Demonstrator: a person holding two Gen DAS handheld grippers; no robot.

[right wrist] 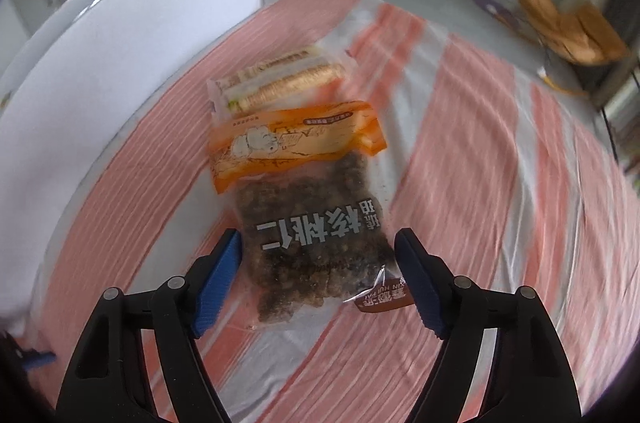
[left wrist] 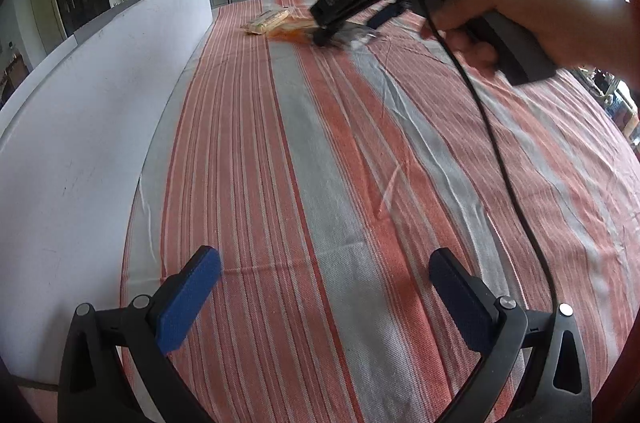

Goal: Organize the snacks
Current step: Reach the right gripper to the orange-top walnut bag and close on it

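Right gripper [right wrist: 318,277] is tilted down over the walnut snack bag [right wrist: 316,235], jaws spread wide on either side of it, blue pads clear of the plastic, nothing gripped. That bag lies flat on the striped tablecloth [right wrist: 472,151], its far end overlapping an orange packet [right wrist: 288,143]; a wafer roll pack [right wrist: 280,83] sits just beyond, near the white board [right wrist: 140,35]. Left gripper [left wrist: 324,287] hangs over bare cloth, jaws released and empty, well apart from the snacks.
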